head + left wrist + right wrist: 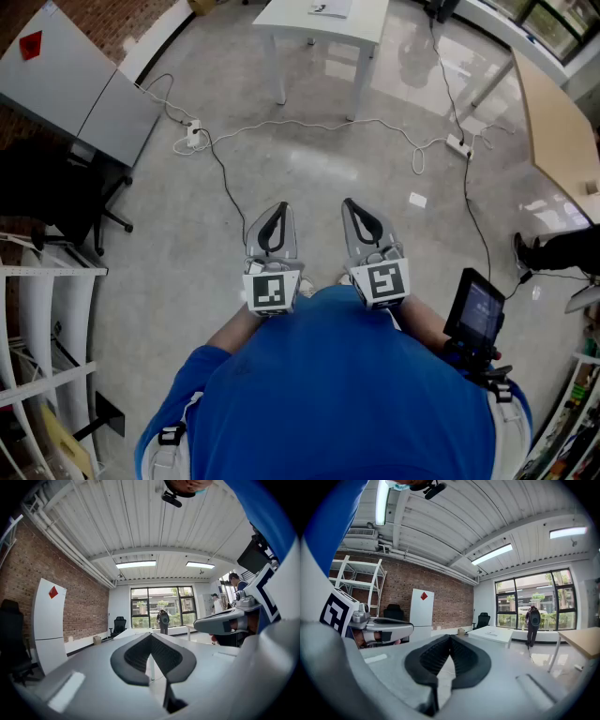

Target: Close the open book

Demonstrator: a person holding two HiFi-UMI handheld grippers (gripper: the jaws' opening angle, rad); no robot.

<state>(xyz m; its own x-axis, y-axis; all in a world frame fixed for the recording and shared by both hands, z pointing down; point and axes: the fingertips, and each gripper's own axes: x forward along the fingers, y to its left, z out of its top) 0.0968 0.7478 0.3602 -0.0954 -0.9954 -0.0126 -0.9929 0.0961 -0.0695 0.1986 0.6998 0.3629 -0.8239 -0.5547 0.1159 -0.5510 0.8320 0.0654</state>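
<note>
I hold both grippers side by side at waist height, pointing level over the concrete floor. My left gripper (280, 206) is shut with nothing between its jaws, its black pads meeting at the tip (151, 633). My right gripper (348, 202) is shut and empty too, pads together (450, 637). Each shows in the other's view: the right gripper (225, 623) and the left gripper (384, 627). A flat white thing with dark print (330, 7) lies on the far white table (361, 23); I cannot tell whether it is the book.
White cables and power strips (192, 136) trail over the floor ahead. A grey cabinet (75, 84), a black chair (56, 202) and a white rack (37, 319) stand at the left, a wooden table (562, 122) at the right. A person with a backpack (533, 620) stands by the windows.
</note>
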